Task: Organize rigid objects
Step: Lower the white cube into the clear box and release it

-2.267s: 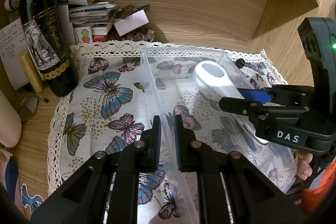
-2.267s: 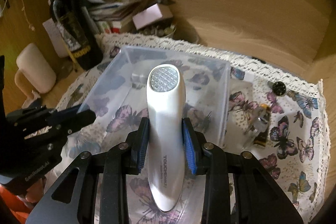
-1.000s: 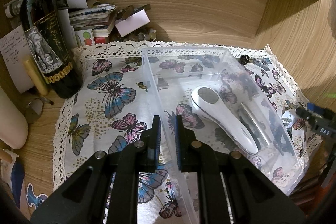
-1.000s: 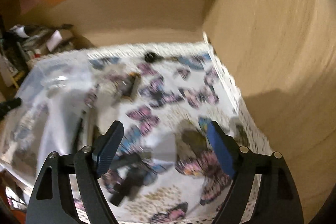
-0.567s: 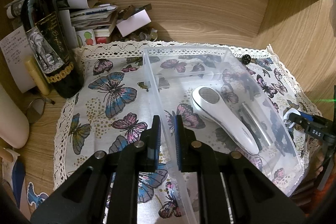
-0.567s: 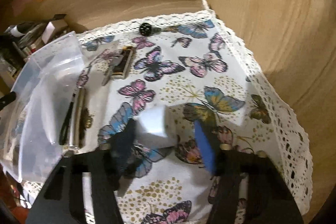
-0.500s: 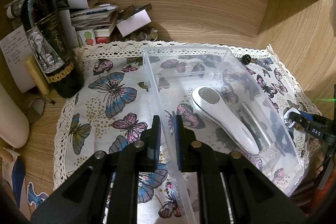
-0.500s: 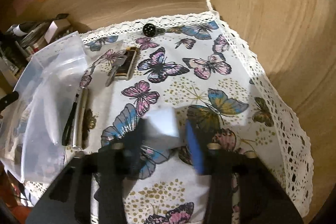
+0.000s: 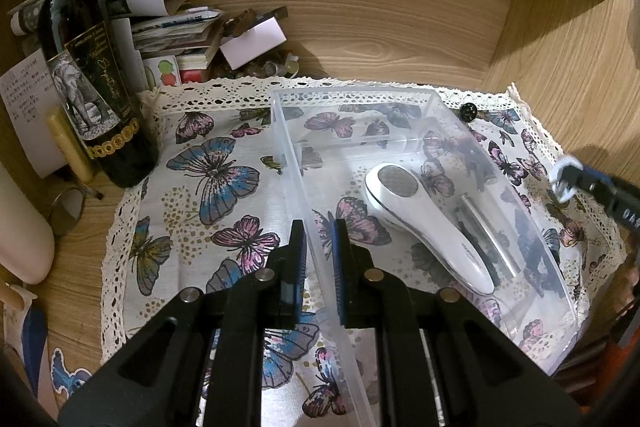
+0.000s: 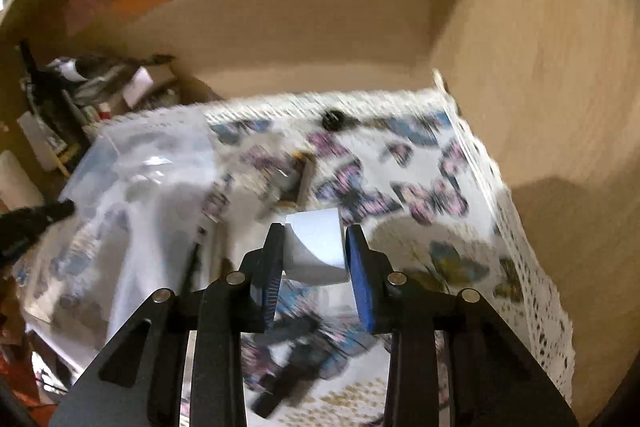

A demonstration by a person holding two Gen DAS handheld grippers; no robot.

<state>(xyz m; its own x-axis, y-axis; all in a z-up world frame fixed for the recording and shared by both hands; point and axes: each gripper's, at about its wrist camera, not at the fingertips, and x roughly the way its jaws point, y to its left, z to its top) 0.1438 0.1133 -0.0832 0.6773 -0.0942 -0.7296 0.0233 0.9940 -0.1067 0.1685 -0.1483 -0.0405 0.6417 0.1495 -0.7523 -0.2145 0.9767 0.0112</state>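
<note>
Item in transit: your right gripper [image 10: 314, 253] clamps a white tape roll [image 10: 315, 251] above the cloth, your left gripper [image 9: 318, 255] pinches the clear bin [image 9: 288, 163] wall; next, carry it over the bin's rim and release.

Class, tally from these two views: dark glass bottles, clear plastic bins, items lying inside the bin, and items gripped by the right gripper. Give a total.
dark glass wine bottle: 1
clear plastic bin: 1
inside bin, white handheld device: 1
in right gripper, small white block: 1
Total: 4
</note>
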